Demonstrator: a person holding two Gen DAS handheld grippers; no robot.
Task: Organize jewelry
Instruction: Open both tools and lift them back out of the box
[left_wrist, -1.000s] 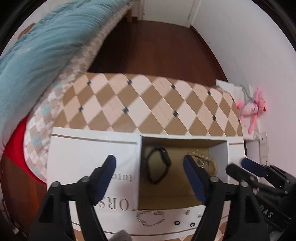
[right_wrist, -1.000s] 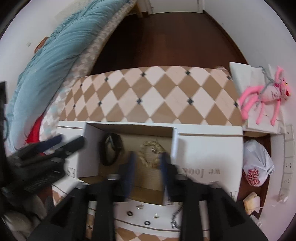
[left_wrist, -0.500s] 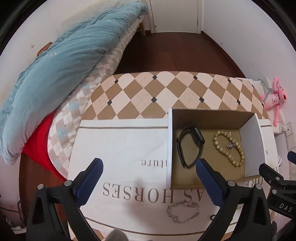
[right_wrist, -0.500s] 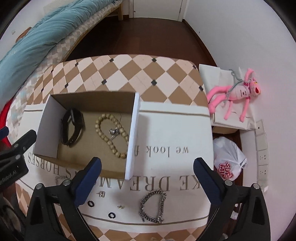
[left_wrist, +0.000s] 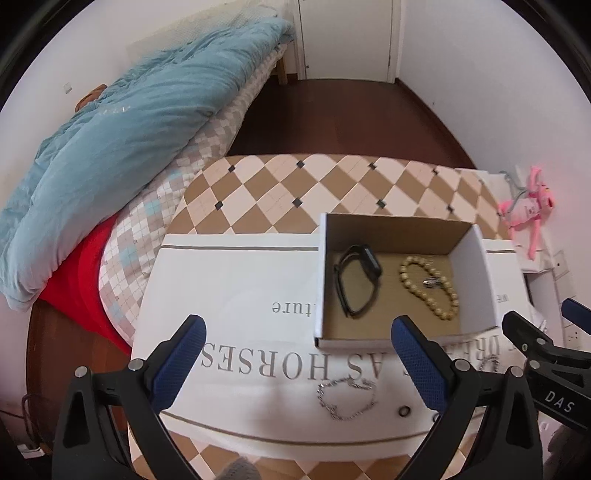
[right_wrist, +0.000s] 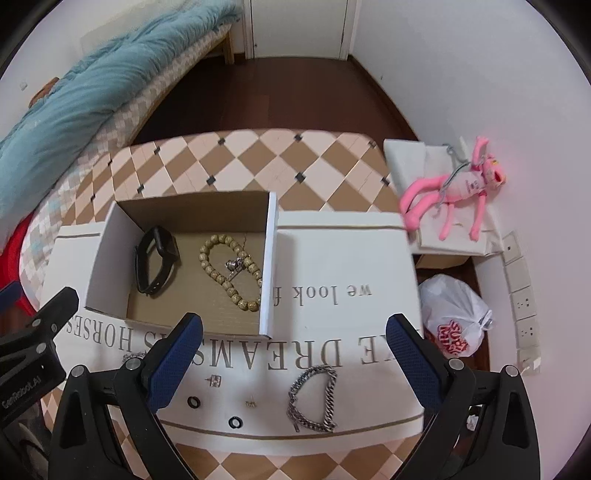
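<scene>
An open cardboard box (right_wrist: 110, 240) (left_wrist: 476, 258) stands on a white printed sheet (right_wrist: 343, 266) (left_wrist: 229, 280). Inside lie a black watch (right_wrist: 155, 258) (left_wrist: 356, 278), a beige bead bracelet (right_wrist: 225, 273) (left_wrist: 428, 288) and a small silver piece (right_wrist: 234, 265). On the sheet in front lie a heavy silver chain bracelet (right_wrist: 314, 398), a thin silver chain (left_wrist: 345, 397), two black rings (right_wrist: 194, 401) (right_wrist: 235, 421), a silver ring (right_wrist: 215, 380) and a small stud (right_wrist: 251, 404). My left gripper (left_wrist: 299, 365) and right gripper (right_wrist: 295, 365) are both open and empty, held above the sheet's near edge.
The sheet lies on a checkered table (right_wrist: 258, 162). A bed with a blue duvet (left_wrist: 122, 140) is at the left. A pink plush toy (right_wrist: 454, 188) on a white bag and a plastic bag (right_wrist: 454, 321) lie at the right, by a wall with sockets.
Both grippers have pulled back and up from the box. The right gripper's jaws, narrow over the box a second ago, have opened wide. The left stays open.
</scene>
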